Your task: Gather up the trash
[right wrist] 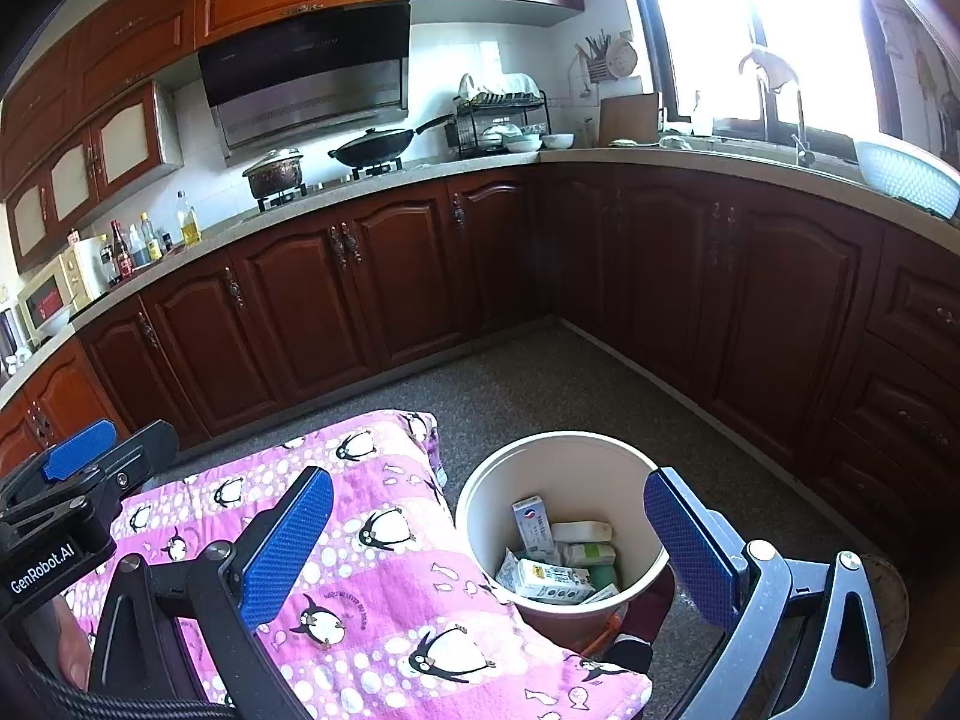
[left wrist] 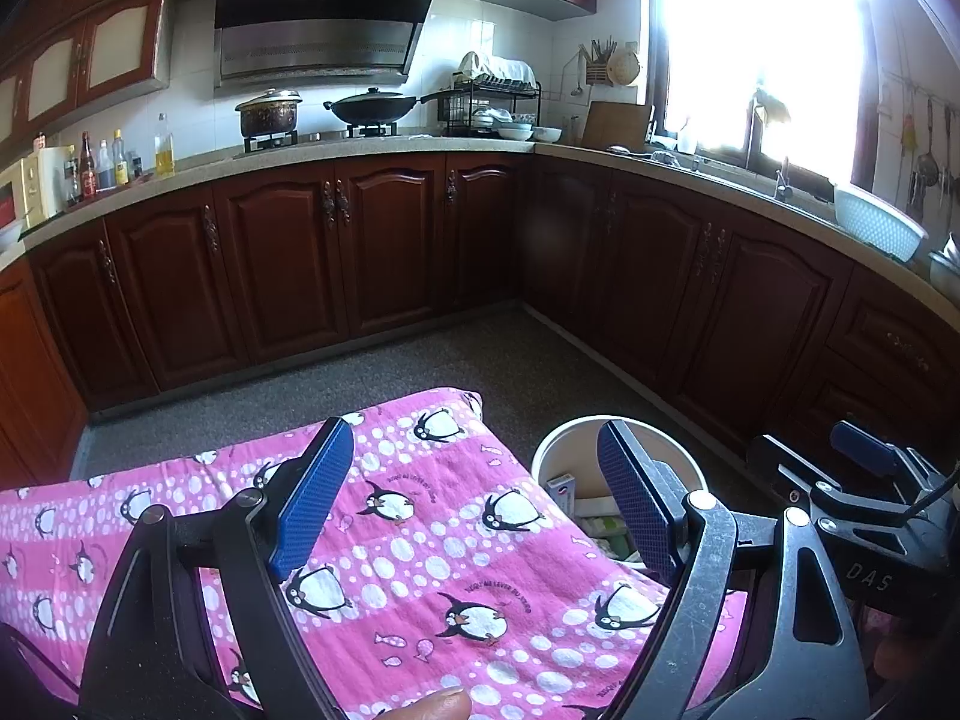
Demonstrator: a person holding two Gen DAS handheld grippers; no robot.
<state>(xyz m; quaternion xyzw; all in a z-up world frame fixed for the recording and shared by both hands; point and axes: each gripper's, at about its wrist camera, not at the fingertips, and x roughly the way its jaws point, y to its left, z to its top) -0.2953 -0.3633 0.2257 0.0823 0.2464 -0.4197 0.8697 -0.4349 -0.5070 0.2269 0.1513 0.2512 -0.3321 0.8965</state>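
A white round bin [right wrist: 480, 498] stands on the floor right of a table covered in a pink penguin cloth [right wrist: 384, 588]. Inside lie several cartons and packets of trash [right wrist: 555, 558]. In the left wrist view the bin [left wrist: 555, 447] is partly hidden by the cloth [left wrist: 432, 540] and a finger. My left gripper [left wrist: 474, 498] is open and empty above the cloth. My right gripper [right wrist: 489, 540] is open and empty, held above the bin's left rim. No loose trash shows on the cloth.
Dark wooden cabinets [right wrist: 372, 294] run along the back and right under a counter [right wrist: 690, 159] with stove, pots, bottles and dish rack. Grey speckled floor [right wrist: 540, 384] lies between table and cabinets. The right gripper also shows in the left wrist view [left wrist: 858, 480].
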